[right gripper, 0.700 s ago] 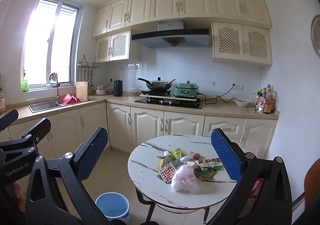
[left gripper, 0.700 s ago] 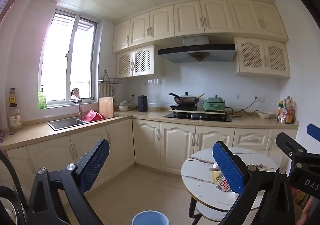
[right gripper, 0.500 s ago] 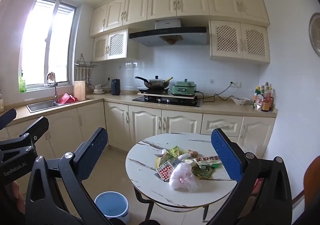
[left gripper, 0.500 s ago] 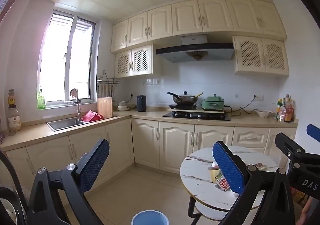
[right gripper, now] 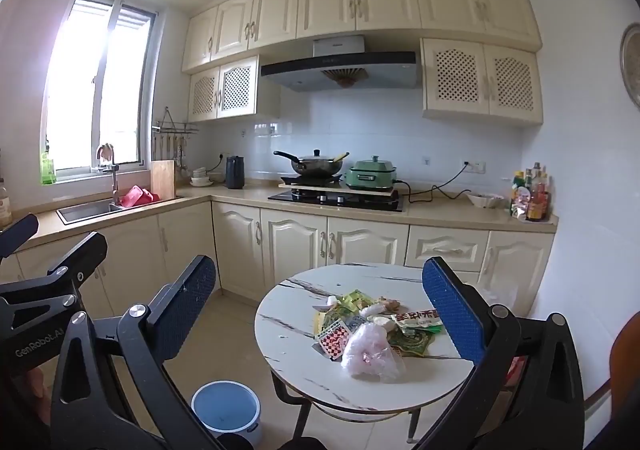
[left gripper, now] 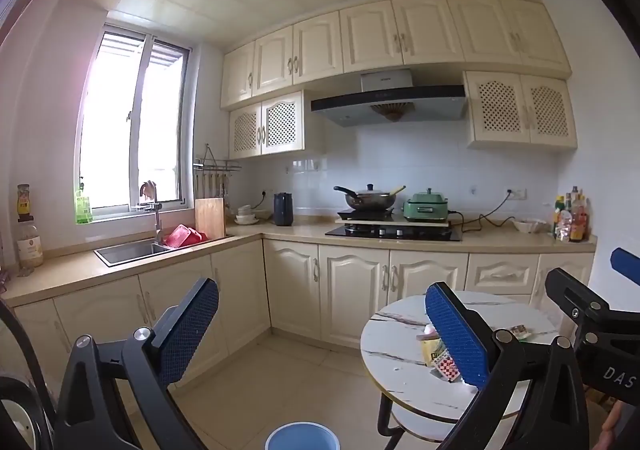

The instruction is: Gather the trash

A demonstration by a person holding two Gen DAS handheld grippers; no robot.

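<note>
A pile of trash lies on a round white marble table [right gripper: 304,366]: a crumpled clear plastic bag [right gripper: 368,350], a red-and-white checked wrapper [right gripper: 333,339], and green and yellow snack packets [right gripper: 412,330]. A blue bin [right gripper: 226,412] stands on the floor left of the table; it also shows in the left wrist view [left gripper: 302,436]. My right gripper [right gripper: 320,310] is open and empty, held above and short of the table. My left gripper [left gripper: 320,330] is open and empty, further left; its right finger hides part of the trash [left gripper: 438,358].
Kitchen counters with cream cabinets run along the left and back walls. A sink [right gripper: 90,210], a stove with a wok [right gripper: 316,166] and a green pot [right gripper: 372,172] sit on them. Bottles [right gripper: 532,194] stand at the counter's right end. Tiled floor lies between the counters and the table.
Both views have shifted slightly, with the table and trash moving a little left and nearer in frame. Both grippers stay open and empty.
</note>
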